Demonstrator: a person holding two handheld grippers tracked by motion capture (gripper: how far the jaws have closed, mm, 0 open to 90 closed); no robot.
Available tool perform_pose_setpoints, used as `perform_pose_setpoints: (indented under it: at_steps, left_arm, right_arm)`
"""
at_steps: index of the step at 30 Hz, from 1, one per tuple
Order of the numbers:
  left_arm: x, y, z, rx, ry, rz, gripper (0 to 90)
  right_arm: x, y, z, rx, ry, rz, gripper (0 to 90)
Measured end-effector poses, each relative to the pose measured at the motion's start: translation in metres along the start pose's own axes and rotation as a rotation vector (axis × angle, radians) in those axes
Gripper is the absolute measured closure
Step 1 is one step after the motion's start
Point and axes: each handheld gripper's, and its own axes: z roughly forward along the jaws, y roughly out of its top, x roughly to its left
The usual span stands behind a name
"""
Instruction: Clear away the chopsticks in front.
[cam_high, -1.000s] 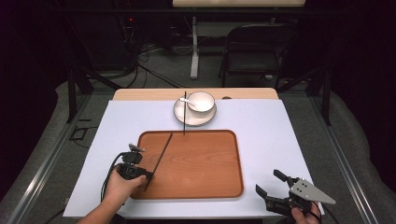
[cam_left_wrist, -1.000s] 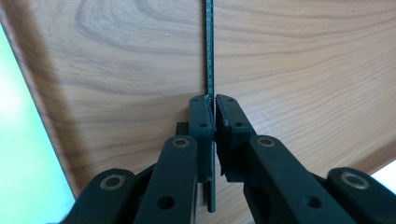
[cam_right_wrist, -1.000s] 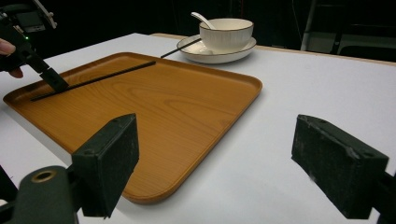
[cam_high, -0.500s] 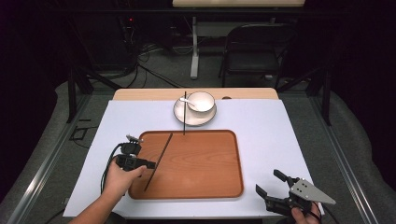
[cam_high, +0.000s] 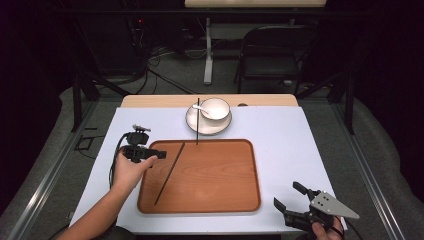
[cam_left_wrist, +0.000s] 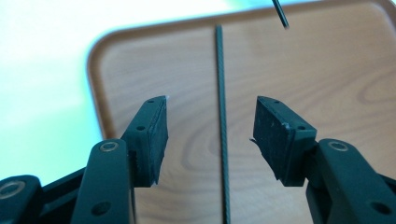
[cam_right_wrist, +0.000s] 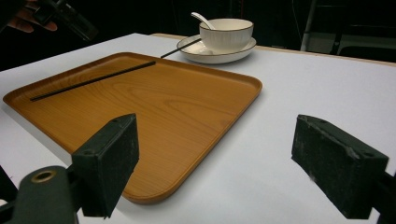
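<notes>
Chopstick placement is the work in hand: one black chopstick lies flat and slantwise on the left part of the wooden tray, and it is seen in the left gripper view running between the jaws without being touched by either pad. The left gripper, held above the tray's far left corner, has just been opening its jaws, and nothing is gripped between them. A second chopstick rests across the plate under the bowl, its near tip reaching over the tray's far rim. The right gripper is parked off the tray's near right corner, jaws spread and empty. To do the step well, the left gripper should be drawn straight up and clear, so the laid chopstick is not nudged; the second stick is best pinched near its middle.
</notes>
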Motion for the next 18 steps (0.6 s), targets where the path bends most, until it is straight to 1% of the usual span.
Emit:
perform_pose_setpoints:
  at_steps: [3,5,6,8,9,10,13,17,18]
  left_arm:
    - [0.002,0.009,0.000,-0.008,0.021,0.001,44.3]
    - [0.002,0.015,0.000,-0.019,0.028,-0.008,44.2]
    - [0.002,0.018,0.000,-0.028,0.027,-0.016,44.1]
    - [0.000,0.025,0.001,-0.033,0.023,-0.012,44.0]
    - [-0.001,0.027,0.002,-0.042,0.023,-0.016,44.0]
    - [-0.003,0.031,0.004,-0.034,0.016,-0.006,44.0]
    - [-0.009,0.039,0.008,-0.026,0.029,0.008,44.0]
    - [-0.016,0.050,0.015,-0.016,0.023,0.011,43.9]
    - [-0.019,0.054,0.017,-0.014,0.017,0.009,43.9]
  right_arm:
    - [0.000,0.000,0.000,0.000,-0.001,-0.003,14.4]
    - [0.000,0.000,0.000,0.000,-0.001,-0.002,14.4]
    - [0.000,0.000,0.000,0.001,0.000,0.004,14.4]
    - [0.000,0.000,0.000,0.001,0.000,0.001,14.4]
    - [0.000,0.000,0.000,0.001,-0.001,0.002,14.4]
    - [0.000,0.000,0.000,0.001,-0.001,0.000,14.4]
    - [0.000,0.000,0.000,0.001,0.000,0.001,14.4]
    - [0.000,0.000,0.000,0.001,0.000,0.000,14.4]
    - [0.000,0.000,0.000,0.001,0.000,0.000,14.4]
